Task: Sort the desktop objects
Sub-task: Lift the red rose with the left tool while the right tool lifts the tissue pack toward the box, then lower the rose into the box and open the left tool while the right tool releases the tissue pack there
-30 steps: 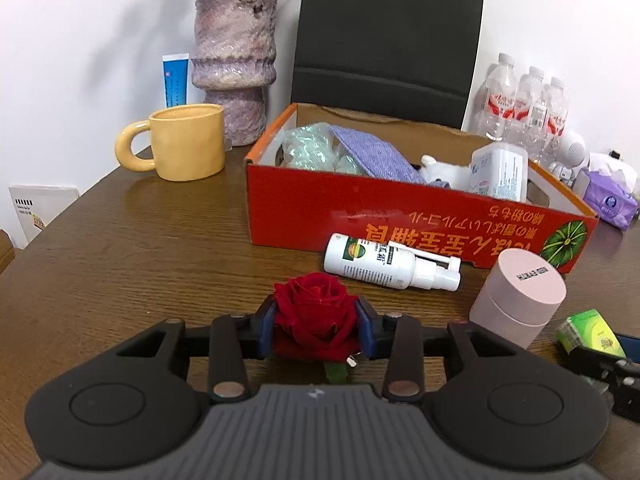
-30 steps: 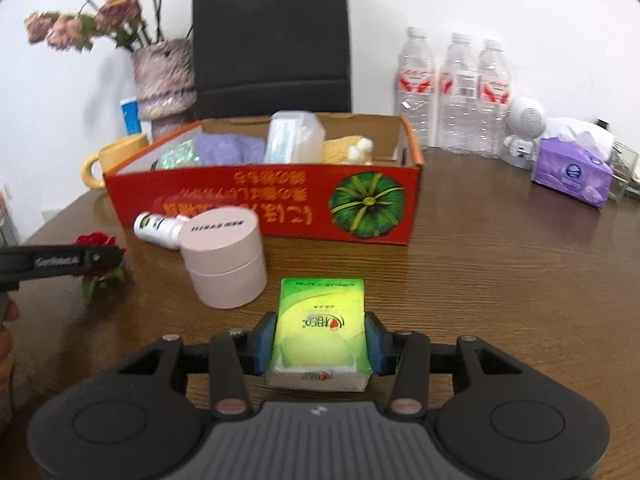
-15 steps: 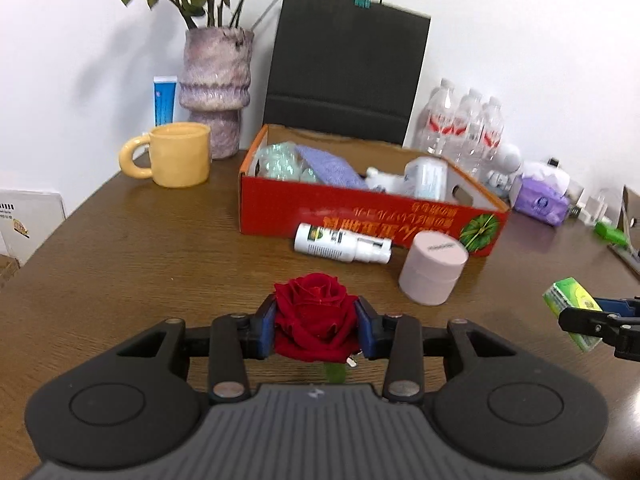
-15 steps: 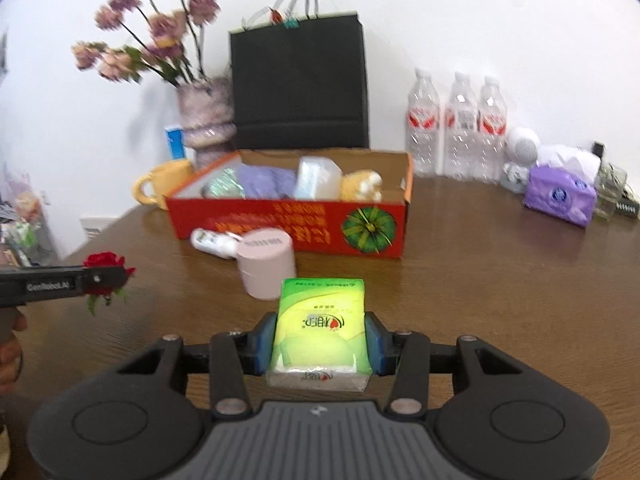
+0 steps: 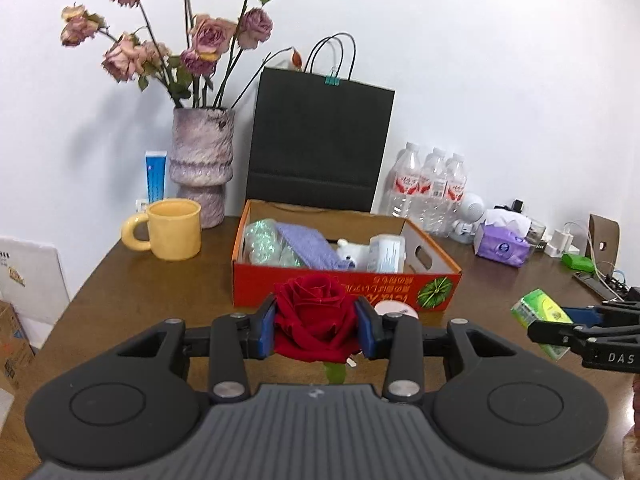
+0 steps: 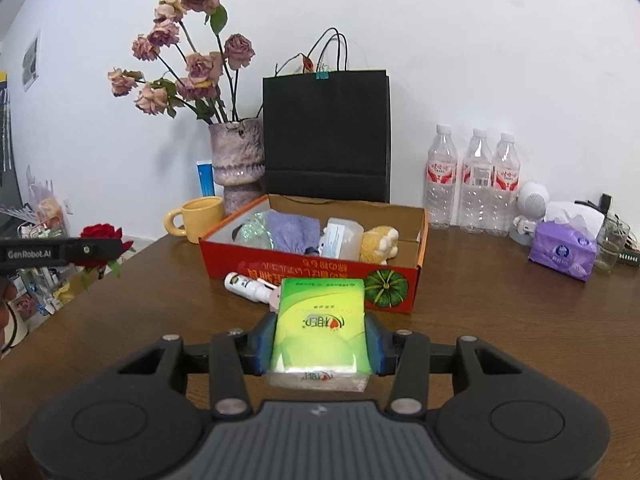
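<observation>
My left gripper (image 5: 316, 328) is shut on a red rose (image 5: 314, 314) and holds it well above the table; the rose also shows in the right wrist view (image 6: 100, 236). My right gripper (image 6: 320, 346) is shut on a green tissue pack (image 6: 322, 320), also raised; the pack shows in the left wrist view (image 5: 540, 316). The red cardboard box (image 6: 304, 272) holds a purple cloth (image 6: 294, 232), a clear packet and a plush toy (image 6: 378, 244). A white spray bottle (image 6: 248, 286) lies in front of the box. A pink jar (image 5: 396, 310) is mostly hidden behind my left fingers.
A vase of dried roses (image 5: 202, 168), a yellow mug (image 5: 172, 232) and a black paper bag (image 5: 320, 148) stand behind the box. Three water bottles (image 6: 474, 184), a purple tissue pack (image 6: 564, 254) and a white speaker (image 6: 532, 202) are at the right.
Both grippers have risen and pulled back from the table, each still holding its object. The box and jar now look farther away and lower.
</observation>
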### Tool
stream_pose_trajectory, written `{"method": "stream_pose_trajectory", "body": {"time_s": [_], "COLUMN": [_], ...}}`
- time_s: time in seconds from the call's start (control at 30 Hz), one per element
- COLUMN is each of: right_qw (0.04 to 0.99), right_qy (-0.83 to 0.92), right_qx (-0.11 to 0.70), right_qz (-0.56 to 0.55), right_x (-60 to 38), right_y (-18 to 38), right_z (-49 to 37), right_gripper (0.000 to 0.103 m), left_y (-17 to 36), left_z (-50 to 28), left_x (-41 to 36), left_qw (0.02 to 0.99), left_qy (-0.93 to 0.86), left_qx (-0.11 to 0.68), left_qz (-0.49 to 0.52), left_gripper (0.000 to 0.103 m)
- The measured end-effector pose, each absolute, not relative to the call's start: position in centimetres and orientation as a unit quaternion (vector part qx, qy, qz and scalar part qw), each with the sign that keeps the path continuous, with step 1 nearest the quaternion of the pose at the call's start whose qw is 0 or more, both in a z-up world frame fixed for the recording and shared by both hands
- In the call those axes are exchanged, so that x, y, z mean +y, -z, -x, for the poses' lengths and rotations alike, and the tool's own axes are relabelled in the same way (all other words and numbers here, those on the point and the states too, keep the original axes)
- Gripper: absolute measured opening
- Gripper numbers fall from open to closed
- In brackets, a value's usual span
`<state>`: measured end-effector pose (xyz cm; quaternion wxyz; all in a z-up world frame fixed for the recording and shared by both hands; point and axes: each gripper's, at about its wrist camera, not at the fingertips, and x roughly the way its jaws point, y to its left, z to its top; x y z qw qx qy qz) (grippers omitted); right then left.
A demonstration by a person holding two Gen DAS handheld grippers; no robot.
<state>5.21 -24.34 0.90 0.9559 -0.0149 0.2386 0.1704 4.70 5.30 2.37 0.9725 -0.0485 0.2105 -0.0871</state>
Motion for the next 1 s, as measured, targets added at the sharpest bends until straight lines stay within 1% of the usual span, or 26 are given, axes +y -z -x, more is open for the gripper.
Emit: {"method": "stream_pose_trajectory", "body": {"time_s": [0.23,0.37,0.53,0.7,0.9,1.0], "right_qw": [0.958,0.958,0.953,0.954,0.948,0.945], "right_qy": [-0.182,-0.185,-0.205,-0.197,-0.181,-0.159], "right_qx": [0.221,0.217,0.220,0.225,0.262,0.283], "right_qz": [0.032,0.037,0.029,0.024,0.025,0.052], "right_x": [-24.3,-24.5,-24.0,-23.1,-21.8,-20.9], "right_y": [-4.0,-7.0,-11.3,-14.6,-15.0,-14.1], "right_z": [-6.5,-8.7,-12.3,-16.3,-22.3,-25.4], "right_gripper": [0.044,0.044,0.044,0.044,0.044,0.044], "left_y": [-6.1,-8.9,-13.4,-17.5,-16.7,-15.5], "left_z": [-5.7,-7.1,-11.2,-16.0,-22.1,-25.0], "left_x": [4.4,3.7,3.1,2.2,1.4,1.4], "left_qw": [0.978,0.978,0.970,0.973,0.967,0.963], "left_qy": [0.100,0.116,0.150,0.122,0.088,0.067], "left_qx": [0.181,0.170,0.188,0.189,0.231,0.249], "left_qz": [0.020,0.008,0.044,0.049,0.069,0.079], "left_gripper": [0.040,0.040,0.040,0.040,0.040,0.040]}}
